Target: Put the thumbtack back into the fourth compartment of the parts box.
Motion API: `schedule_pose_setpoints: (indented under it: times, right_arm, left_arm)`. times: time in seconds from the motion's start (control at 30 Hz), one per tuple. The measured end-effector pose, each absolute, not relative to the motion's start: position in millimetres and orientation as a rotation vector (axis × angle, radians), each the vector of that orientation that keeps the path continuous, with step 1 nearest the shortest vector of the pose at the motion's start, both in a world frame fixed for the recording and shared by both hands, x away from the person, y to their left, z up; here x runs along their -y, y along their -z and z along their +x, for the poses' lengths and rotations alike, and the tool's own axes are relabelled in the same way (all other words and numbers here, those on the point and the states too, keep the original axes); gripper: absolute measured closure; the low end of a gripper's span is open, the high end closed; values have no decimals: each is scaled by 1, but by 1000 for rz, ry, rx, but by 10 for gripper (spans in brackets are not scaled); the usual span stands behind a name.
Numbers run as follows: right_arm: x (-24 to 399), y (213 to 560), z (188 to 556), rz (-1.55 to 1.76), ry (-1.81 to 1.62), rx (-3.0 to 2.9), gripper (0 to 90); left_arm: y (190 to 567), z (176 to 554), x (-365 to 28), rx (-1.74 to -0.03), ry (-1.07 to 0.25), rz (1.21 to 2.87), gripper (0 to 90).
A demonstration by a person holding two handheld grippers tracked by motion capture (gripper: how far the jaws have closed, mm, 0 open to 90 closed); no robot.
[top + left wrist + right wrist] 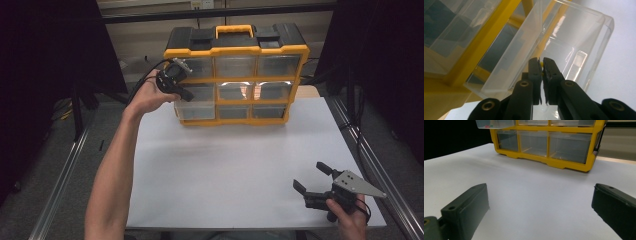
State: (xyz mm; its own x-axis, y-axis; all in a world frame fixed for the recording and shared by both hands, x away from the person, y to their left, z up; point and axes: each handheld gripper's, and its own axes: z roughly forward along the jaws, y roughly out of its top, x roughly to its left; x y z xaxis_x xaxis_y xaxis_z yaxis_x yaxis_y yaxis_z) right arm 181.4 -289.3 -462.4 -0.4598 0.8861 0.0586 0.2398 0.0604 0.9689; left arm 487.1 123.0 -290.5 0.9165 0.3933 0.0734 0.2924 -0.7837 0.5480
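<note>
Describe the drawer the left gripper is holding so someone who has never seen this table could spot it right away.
Find the yellow and black organizer at the far edge of the white table. The drawer is the clear one in its left column, middle row. Unlike its neighbours, it sticks out from the frame, with the left gripper pinching its front.

I'm scanning the yellow organizer point(235, 75) and its clear drawers now, and there's no lettering I can read.

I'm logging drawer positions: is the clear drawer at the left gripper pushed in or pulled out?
Pulled out partway. In the left gripper view the clear drawer juts past the yellow frame, with the left gripper shut on its front edge.
</note>
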Motion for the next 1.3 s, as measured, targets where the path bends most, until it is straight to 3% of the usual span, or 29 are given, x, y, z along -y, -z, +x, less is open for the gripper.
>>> schedule_pose_setpoints:
  times: [0.9, 1.3]
  right_arm:
    - [289, 463, 181, 1128, -1428, -1761, 8]
    - [290, 462, 181, 1135, -1428, -1756, 8]
  left_arm:
    - [300, 494, -119, -523, -219, 2583, 847]
    - [294, 494, -126, -516, -246, 2515, 736]
